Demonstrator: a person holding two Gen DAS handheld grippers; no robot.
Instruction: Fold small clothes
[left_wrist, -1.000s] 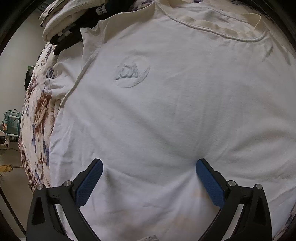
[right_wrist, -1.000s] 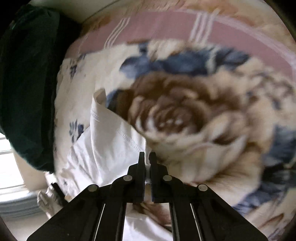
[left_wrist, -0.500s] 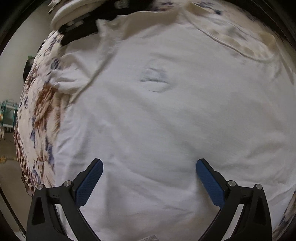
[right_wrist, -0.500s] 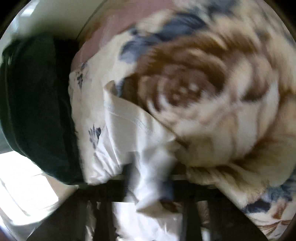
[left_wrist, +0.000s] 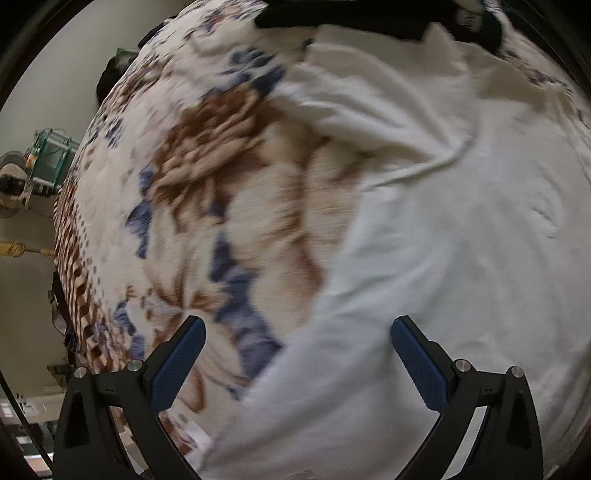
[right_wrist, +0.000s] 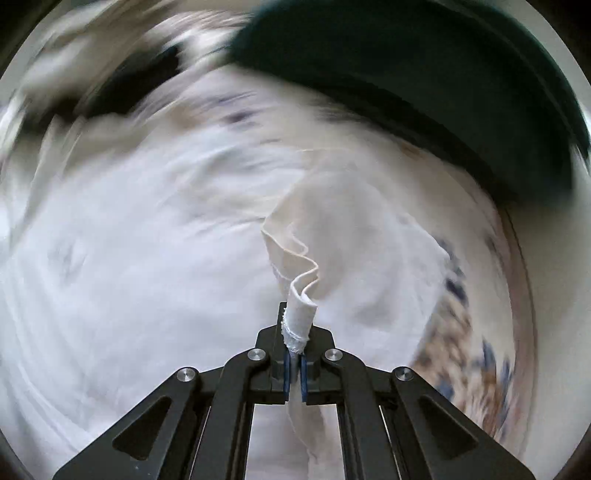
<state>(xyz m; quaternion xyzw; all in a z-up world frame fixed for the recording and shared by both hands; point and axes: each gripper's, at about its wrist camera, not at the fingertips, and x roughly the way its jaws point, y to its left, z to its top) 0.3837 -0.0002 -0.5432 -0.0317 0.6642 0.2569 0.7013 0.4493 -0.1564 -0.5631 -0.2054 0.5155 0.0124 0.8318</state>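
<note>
A white T-shirt (left_wrist: 461, 240) lies spread on a floral blanket (left_wrist: 207, 206) and fills the right half of the left wrist view. My left gripper (left_wrist: 295, 332) hangs open above the shirt's left edge, with nothing between its blue pads (left_wrist: 417, 362). In the right wrist view my right gripper (right_wrist: 294, 332) is shut on a bunched hemmed edge of the white T-shirt (right_wrist: 295, 288). That pinched cloth is lifted over the rest of the shirt (right_wrist: 129, 258). The right view is heavily blurred.
Dark clothes (left_wrist: 369, 18) lie at the blanket's far edge in the left wrist view. A dark green cushion or cloth (right_wrist: 424, 85) lies at the upper right of the right wrist view. Past the blanket's left edge a green crate (left_wrist: 51, 155) stands by bare floor.
The left gripper slid from over the shirt's chest to its left edge, still open. The right gripper rolled and swept over the shirt, carrying the pinched edge with it.
</note>
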